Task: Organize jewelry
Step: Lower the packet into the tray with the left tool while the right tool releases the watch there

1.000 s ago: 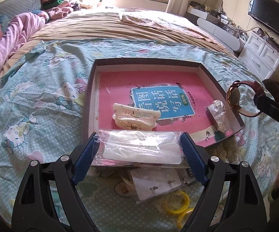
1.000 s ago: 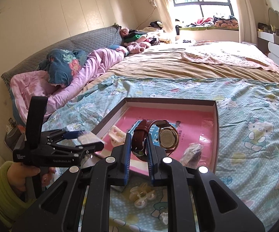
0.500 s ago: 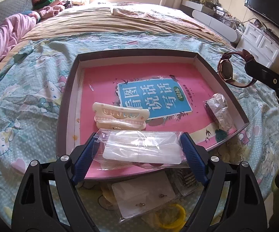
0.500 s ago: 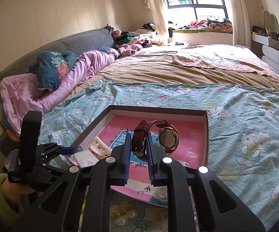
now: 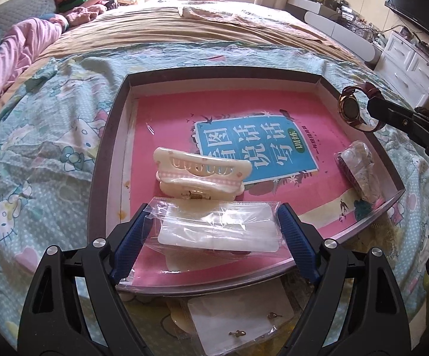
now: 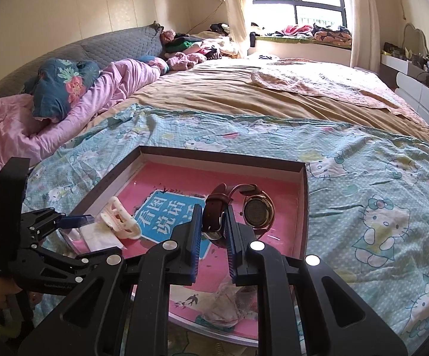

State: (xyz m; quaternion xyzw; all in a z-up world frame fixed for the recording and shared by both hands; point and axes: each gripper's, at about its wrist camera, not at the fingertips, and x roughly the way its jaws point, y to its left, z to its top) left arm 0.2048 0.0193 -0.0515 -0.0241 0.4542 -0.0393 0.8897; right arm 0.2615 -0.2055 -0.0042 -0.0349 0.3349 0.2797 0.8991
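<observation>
Carrying items over the tray: left tongs pinch a plastic bag, right tongs pinch a wristwatch; lowering and releasing comes next.

One shallow dark-rimmed tray with a pink printed liner. One cream plastic hair claw clip. One gold-cased wristwatch with a brown leather strap. Clear plastic zip bags: three in plain sight, namely one flat with a white card, one crumpled at the tray's right edge, one below the tray holding two small earrings (possibly more lie hidden beneath). Two black hand-held grippers: left, right.
</observation>
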